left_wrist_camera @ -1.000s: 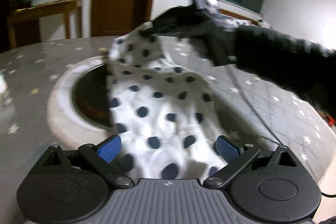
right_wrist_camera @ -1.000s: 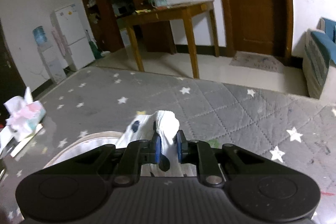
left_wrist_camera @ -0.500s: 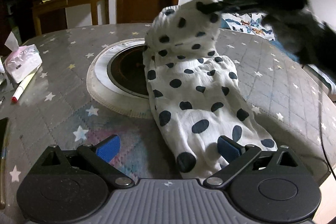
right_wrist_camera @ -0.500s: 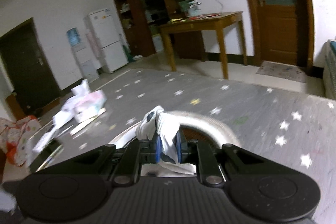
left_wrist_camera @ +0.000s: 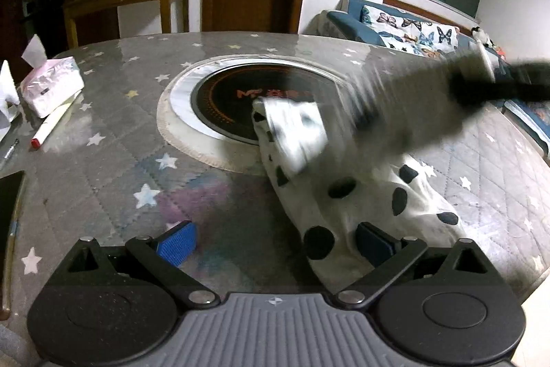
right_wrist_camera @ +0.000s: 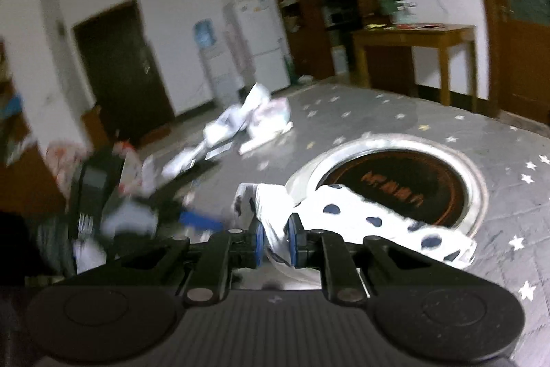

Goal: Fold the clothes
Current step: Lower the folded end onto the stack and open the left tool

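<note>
A white garment with dark polka dots (left_wrist_camera: 364,195) lies on the grey star-patterned table, its far end lifted over the round black hob (left_wrist_camera: 237,98). My left gripper (left_wrist_camera: 275,245) is open; the near end of the garment lies between its blue pads. My right gripper (right_wrist_camera: 275,241) is shut on the garment's end (right_wrist_camera: 271,205) and holds it above the hob (right_wrist_camera: 395,184). In the left wrist view the right gripper is a dark blur (left_wrist_camera: 429,102) over the cloth.
A pink tissue pack (left_wrist_camera: 51,85) and a red-capped marker (left_wrist_camera: 51,124) lie at the table's left. A dark phone (left_wrist_camera: 8,195) lies at the left edge. A butterfly-print sofa (left_wrist_camera: 412,30) stands behind the table. The table edge runs near right.
My right gripper has swung the garment's far end down and toward the left gripper, folding it over. The left gripper has shifted left, so the cloth now lies toward its right pad.
</note>
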The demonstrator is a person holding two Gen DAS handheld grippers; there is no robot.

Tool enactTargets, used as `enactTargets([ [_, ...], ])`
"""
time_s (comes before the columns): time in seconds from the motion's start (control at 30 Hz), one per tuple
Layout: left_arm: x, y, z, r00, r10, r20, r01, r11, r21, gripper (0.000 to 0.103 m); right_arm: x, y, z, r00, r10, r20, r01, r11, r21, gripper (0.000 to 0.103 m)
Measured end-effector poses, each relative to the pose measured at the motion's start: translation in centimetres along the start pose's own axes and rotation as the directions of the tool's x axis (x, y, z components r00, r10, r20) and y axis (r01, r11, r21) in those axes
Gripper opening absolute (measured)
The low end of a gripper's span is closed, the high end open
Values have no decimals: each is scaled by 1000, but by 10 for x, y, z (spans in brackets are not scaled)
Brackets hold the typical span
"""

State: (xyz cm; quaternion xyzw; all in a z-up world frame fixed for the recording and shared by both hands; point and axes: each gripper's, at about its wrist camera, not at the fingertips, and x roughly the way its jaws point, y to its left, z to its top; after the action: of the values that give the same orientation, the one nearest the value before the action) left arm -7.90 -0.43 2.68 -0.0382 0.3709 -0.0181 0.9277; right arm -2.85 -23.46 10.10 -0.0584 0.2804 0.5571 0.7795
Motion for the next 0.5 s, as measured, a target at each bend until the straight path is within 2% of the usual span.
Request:
enactTargets([
  [0.17, -10, 14, -1, 999, 38, 22, -38, 999, -17, 101, -2, 27, -30, 998, 5, -58, -13, 989, -150, 15],
  [0.27, -17, 27, 0, 997, 65, 39, -63, 997, -42, 101, -4, 42, -47, 992, -8, -128, -23, 972, -235, 27],
  [0.4, -27, 42, 4, 993, 95, 66, -90, 993, -74, 101, -12, 50, -54, 986, 12, -168, -51, 973, -226, 29],
  [0.5, -32, 46, 10, 990, 98, 98, -90, 993, -82, 101, -20, 47, -47, 990, 13, -139, -39, 982, -186, 29],
])
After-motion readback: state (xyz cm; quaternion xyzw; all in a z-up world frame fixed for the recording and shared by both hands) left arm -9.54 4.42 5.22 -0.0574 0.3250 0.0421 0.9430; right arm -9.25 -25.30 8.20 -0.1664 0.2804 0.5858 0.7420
